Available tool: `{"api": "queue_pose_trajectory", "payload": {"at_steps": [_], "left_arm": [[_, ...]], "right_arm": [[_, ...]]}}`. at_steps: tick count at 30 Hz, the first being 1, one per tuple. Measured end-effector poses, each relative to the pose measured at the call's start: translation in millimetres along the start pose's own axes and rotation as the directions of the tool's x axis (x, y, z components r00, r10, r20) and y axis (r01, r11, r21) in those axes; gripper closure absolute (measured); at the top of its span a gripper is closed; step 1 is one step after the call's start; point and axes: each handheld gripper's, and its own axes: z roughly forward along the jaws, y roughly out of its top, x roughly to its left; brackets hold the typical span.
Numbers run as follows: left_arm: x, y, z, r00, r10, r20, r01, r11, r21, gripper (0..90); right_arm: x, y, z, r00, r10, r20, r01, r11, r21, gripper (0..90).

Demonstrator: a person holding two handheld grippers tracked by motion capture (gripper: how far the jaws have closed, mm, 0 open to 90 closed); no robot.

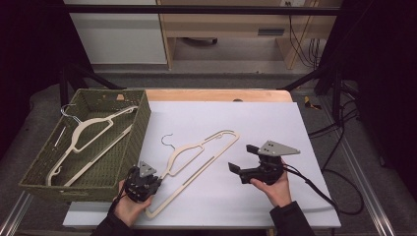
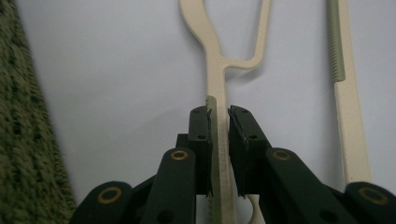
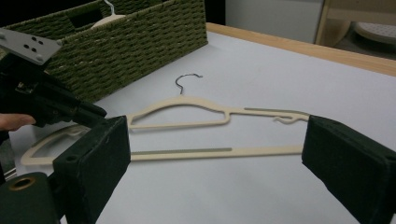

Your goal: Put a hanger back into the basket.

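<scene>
L tongs (image 2: 218, 116) grip hanger (image 1: 196, 155); basket (image 1: 140, 129) beside

Looks like a lab/test rig: black frame (image 1: 196, 9) w/ dark curtains, loose cables (image 1: 339, 147) on floor.

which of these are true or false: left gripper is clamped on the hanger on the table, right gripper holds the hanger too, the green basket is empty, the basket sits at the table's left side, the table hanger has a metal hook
1. The left gripper is clamped on the cream hanger lying on the table. True.
2. The right gripper holds that hanger too. False: its jaws stand wide open, apart from the hanger.
3. The green woven basket is empty. False: another cream hanger lies inside it.
4. The basket sits at the table's left side. True.
5. The table hanger has a metal hook. True.
</scene>
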Motion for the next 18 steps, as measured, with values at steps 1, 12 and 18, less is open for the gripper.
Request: {"api": "queue_pose_trajectory", "payload": {"at_steps": [1,12,18], "left_arm": [[-0.5,1.9,-5.5,1.0,0.002,-0.004,-0.003,0.9998,-0.022,79.3],[-4.2,10.5,-33.2,0.9998,0.011,-0.019,-0.013,0.9915,-0.13,79.4],[-13.1,13.2,-43.0,0.9985,0.037,-0.04,-0.043,0.9839,-0.173,79.4]], "right_arm": [[3.5,3.5,10.2,0.9999,-0.006,-0.015,0.006,1.0,0.007,9.2],[21.1,19.2,70.2,0.9977,-0.001,-0.068,0.005,0.999,0.049,13.5],[31.4,26.3,102.7,0.9959,0.012,-0.09,-0.005,0.997,0.073,17.2]]}}
